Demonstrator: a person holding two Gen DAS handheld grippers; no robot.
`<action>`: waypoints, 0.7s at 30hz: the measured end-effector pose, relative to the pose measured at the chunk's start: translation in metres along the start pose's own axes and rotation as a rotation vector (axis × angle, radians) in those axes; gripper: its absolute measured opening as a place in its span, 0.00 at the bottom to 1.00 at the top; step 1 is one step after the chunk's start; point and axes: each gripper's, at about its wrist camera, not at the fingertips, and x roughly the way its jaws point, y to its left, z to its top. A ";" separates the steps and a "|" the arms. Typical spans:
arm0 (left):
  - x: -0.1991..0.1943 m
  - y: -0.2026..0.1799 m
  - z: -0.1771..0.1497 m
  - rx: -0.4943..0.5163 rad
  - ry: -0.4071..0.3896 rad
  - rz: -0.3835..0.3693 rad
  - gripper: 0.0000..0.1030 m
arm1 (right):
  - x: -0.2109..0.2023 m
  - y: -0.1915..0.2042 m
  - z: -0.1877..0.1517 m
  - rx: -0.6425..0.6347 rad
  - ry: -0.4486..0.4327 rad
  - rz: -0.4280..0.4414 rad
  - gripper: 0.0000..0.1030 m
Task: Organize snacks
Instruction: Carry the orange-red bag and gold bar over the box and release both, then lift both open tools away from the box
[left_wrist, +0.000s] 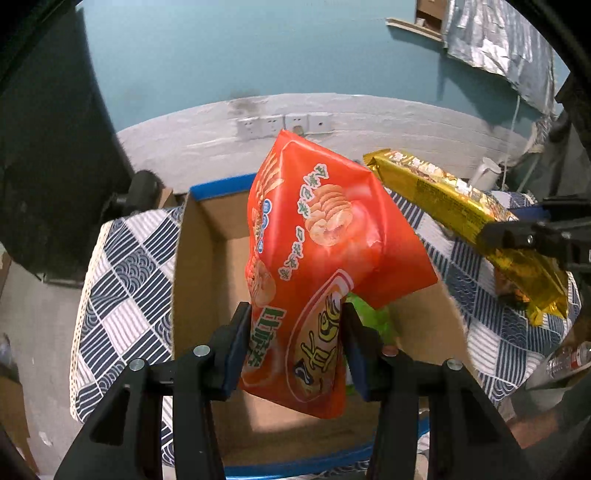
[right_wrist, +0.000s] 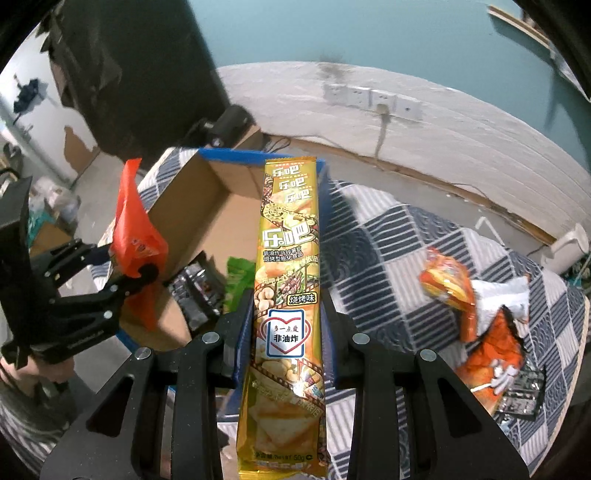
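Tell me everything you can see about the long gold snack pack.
The gold pack is a long, narrow, glossy foil sleeve with crimped ends, printed with white Chinese characters, food pictures and a white heart badge. It looks sealed and full. The right gripper is shut on it across its width, somewhat below the middle, so it points away from the camera, in the air above the cardboard box on the checked cloth. Nothing else touches it. The left view shows it slanting beside the orange bag.

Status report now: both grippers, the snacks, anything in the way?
Left gripper shut on orange bag, over cardboard box. Right gripper shut on yellow pack. More snacks on checkered cloth. Nothing blocking.
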 end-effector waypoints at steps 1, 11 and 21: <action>0.002 0.004 -0.002 -0.006 0.004 0.000 0.47 | 0.004 0.003 0.000 -0.005 0.007 0.002 0.29; 0.017 0.021 -0.011 -0.044 0.058 -0.002 0.52 | 0.031 0.026 0.007 -0.040 0.058 0.053 0.34; 0.017 0.021 -0.007 -0.048 0.065 0.027 0.75 | 0.013 0.026 0.015 -0.042 0.004 0.022 0.56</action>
